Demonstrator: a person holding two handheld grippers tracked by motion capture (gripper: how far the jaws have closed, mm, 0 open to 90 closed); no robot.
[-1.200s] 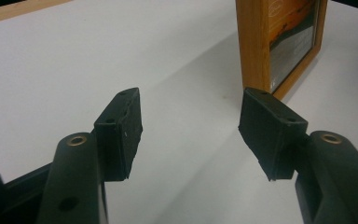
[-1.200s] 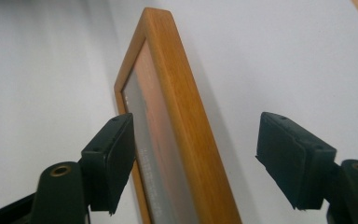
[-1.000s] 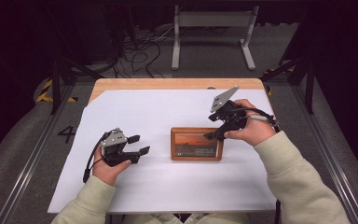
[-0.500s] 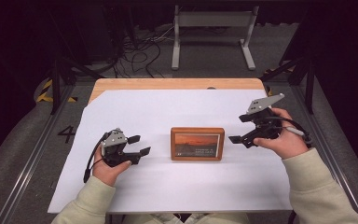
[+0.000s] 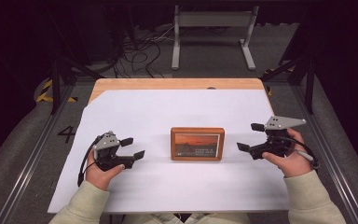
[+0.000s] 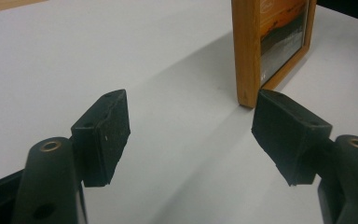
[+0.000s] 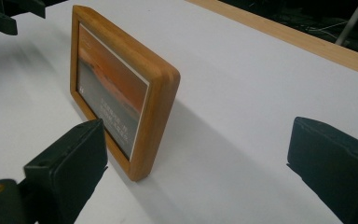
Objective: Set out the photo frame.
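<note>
A wooden picture frame (image 5: pixel 197 143) with an orange sunset print stands upright in the middle of the white sheet (image 5: pixel 168 112). My left gripper (image 5: pixel 134 147) rests on the sheet to its left, jaws pointing at it. In the left gripper view the gripper (image 6: pixel 191 135) is open and the frame's edge (image 6: pixel 247 51) stands just beyond the right pad. My right gripper (image 5: pixel 249 136) sits to the frame's right, also open. In the right gripper view the frame (image 7: pixel 121 102) stands ahead of the gripper (image 7: pixel 196 158). Both pairs of jaws have just been opening, with nothing between them.
The white sheet covers a wooden table (image 5: pixel 177 84). Beyond its far edge are a metal stand (image 5: pixel 212 21) and loose cables (image 5: pixel 140 51) on the floor. Metal rails (image 5: pixel 32 154) run along both sides. The left gripper's jaw (image 7: pixel 0 14) shows at the top left of the right gripper view.
My right gripper has moved from the frame's upper right corner out to the right and down, away from the frame. The left hand and the frame stay put.
</note>
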